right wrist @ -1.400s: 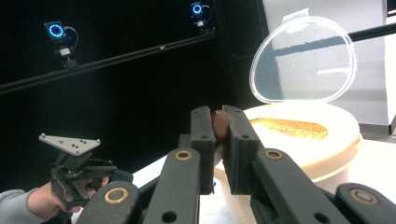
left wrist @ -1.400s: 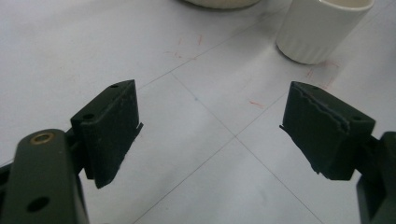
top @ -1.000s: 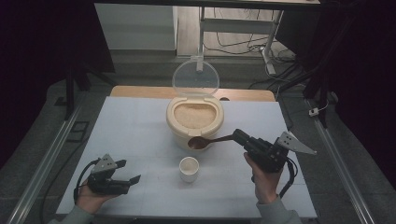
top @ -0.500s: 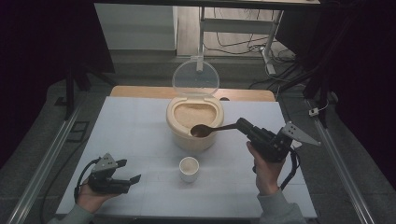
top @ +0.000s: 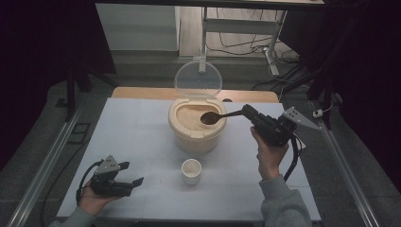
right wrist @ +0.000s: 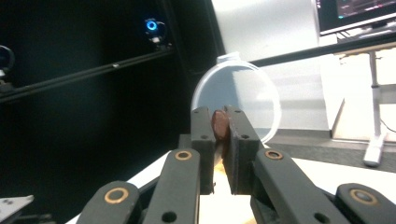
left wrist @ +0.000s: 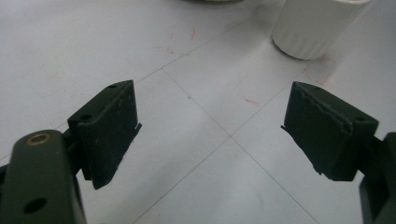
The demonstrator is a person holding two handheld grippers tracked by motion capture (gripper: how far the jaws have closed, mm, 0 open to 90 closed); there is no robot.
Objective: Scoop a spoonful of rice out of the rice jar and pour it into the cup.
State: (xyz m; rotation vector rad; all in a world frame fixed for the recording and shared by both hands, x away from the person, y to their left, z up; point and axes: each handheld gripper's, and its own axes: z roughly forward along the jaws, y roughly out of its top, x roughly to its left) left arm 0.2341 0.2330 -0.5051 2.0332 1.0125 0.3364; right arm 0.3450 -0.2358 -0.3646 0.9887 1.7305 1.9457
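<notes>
My right hand-held gripper point(top: 247, 112) is pinching a brown spoon point(top: 215, 117), its bowl ahead of it hovering over the open rice container point(top: 196, 124), probably clear of the grains. My left hand-held gripper point(top: 135, 174) is resting spread on the surface point(top: 142, 127), the white cup point(top: 191, 170) just beyond it.

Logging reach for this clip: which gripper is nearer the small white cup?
Left. The left gripper rests open on the table beside the small white cup, its jaws toward it. The right gripper is raised farther back, holding a wooden spoon over the rice container.
</notes>
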